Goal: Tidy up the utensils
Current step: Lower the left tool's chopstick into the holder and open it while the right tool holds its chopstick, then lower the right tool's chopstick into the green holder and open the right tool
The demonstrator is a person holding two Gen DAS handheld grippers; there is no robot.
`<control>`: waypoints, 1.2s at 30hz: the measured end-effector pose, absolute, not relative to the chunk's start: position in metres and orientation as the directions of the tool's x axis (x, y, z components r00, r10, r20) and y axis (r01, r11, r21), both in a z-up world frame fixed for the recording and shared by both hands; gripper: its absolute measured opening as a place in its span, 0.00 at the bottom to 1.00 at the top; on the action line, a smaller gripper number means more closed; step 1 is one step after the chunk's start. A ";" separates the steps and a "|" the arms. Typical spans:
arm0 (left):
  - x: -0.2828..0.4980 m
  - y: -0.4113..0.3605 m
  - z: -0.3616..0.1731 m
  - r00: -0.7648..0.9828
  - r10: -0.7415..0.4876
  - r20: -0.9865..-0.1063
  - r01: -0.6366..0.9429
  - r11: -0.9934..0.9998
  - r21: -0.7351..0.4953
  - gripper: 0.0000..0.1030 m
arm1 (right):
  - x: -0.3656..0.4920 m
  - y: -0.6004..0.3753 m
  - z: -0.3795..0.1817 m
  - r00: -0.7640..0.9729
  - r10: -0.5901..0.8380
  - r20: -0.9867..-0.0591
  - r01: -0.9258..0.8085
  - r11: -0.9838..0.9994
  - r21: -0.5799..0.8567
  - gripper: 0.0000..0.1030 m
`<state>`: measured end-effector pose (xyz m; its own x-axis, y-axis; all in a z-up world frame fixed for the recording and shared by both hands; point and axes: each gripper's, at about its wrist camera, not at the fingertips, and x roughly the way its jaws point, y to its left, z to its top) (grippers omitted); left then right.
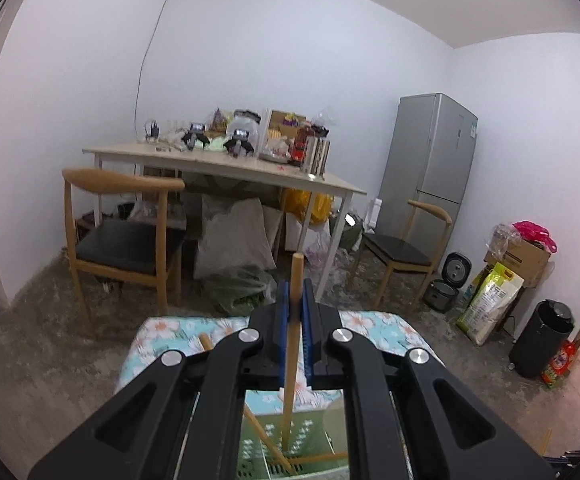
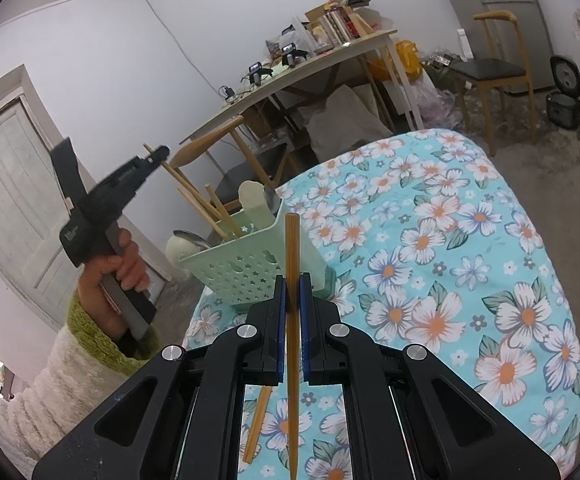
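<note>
My left gripper (image 1: pixel 294 296) is shut on a pale wooden chopstick (image 1: pixel 296 268) that stands nearly upright. Its lower end reaches down into the green perforated basket (image 1: pixel 310 436), where other chopsticks lean. In the right wrist view this left gripper (image 2: pixel 157 156), held by a hand, hovers up left of the basket (image 2: pixel 241 276), with its chopstick (image 2: pixel 185 184) slanting into it. My right gripper (image 2: pixel 292 284) is shut on a darker chopstick (image 2: pixel 292 248), just in front of the basket. One loose chopstick (image 2: pixel 255 428) lies on the floral cloth (image 2: pixel 450 240). Spoons (image 2: pixel 251 196) stand in the basket.
Beyond the floral-covered table stands a cluttered dining table (image 1: pixel 217 168) with wooden chairs (image 1: pixel 125 240) either side. A grey fridge (image 1: pixel 430 160), boxes and a black bin (image 1: pixel 542 336) line the right wall. A door (image 2: pixel 5 200) is at the left.
</note>
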<state>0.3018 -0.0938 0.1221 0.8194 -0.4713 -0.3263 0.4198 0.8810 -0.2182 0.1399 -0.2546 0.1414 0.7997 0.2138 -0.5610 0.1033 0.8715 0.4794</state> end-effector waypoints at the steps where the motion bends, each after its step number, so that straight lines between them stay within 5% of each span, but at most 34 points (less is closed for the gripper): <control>1: 0.302 -0.093 0.121 0.812 -0.478 -0.337 0.423 0.878 -0.226 0.06 | 0.140 -0.255 0.141 0.799 0.214 -0.561 0.104 0.872 0.479 0.04; 6: 0.292 -0.086 0.123 0.813 -0.486 -0.321 0.429 0.872 -0.236 0.39 | 0.140 -0.256 0.141 0.799 0.215 -0.561 0.101 0.872 0.479 0.04; 18: 0.243 -0.062 0.142 0.824 -0.486 -0.291 0.441 0.873 -0.209 0.75 | 0.159 -0.253 0.166 0.820 0.237 -0.522 0.032 0.891 0.453 0.04; 24: 0.210 -0.035 0.123 0.808 -0.466 -0.360 0.414 0.884 -0.214 0.85 | 0.186 -0.244 0.212 0.861 0.267 -0.432 -0.075 0.908 0.413 0.04; 36: 0.156 0.020 0.056 0.769 -0.370 -0.521 0.265 0.927 -0.266 0.87 | 0.261 -0.210 0.292 0.923 0.299 -0.241 -0.228 0.932 0.281 0.04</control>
<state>0.1560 0.0204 0.0557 0.7693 -0.3696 -0.5211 0.2653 0.9268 -0.2657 0.2605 -0.2102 0.2920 0.9232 0.2990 -0.2414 -0.2283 0.9320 0.2814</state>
